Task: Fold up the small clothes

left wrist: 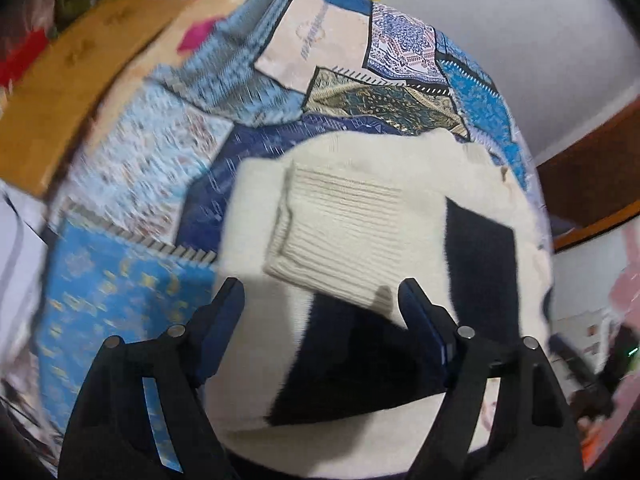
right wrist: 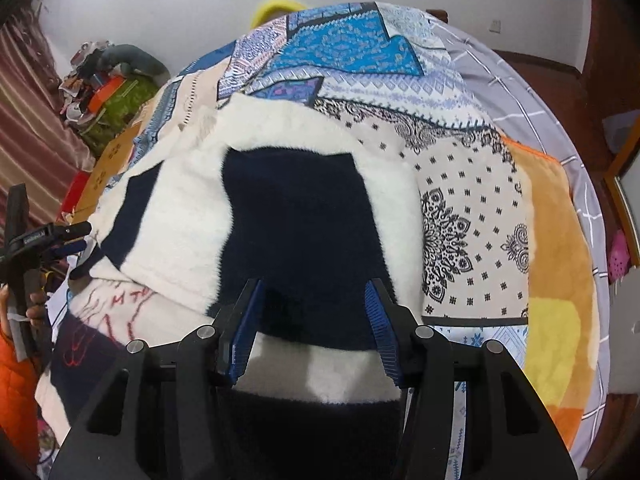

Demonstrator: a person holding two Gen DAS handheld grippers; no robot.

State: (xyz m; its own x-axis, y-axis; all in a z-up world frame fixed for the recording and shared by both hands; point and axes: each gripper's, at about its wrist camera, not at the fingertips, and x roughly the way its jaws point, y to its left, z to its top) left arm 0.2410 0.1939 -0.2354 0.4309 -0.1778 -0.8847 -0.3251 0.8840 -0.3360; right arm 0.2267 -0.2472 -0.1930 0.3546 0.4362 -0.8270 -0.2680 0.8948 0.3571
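Sweater (right wrist: 288, 216), cream and navy, lies spread on the patchwork quilt (right wrist: 472, 208); left gripper (left wrist: 320, 304) hovers wide over its ribbed cuff (left wrist: 340, 232), right gripper (right wrist: 312, 300) half-open above a navy patch, gripping nothing.

The cream and navy patched sweater (right wrist: 296, 216) is fuzzy, fleece-like cloth; its cream ribbed knit cuff (left wrist: 340, 232) shows fine ridges. Under it the blue patchwork-print bedspread (right wrist: 472, 208) is smooth, matt woven cloth. The grey checked sheet (right wrist: 532, 92) looks flat cotton, and the orange-yellow plush blanket (right wrist: 556, 300) soft-napped.
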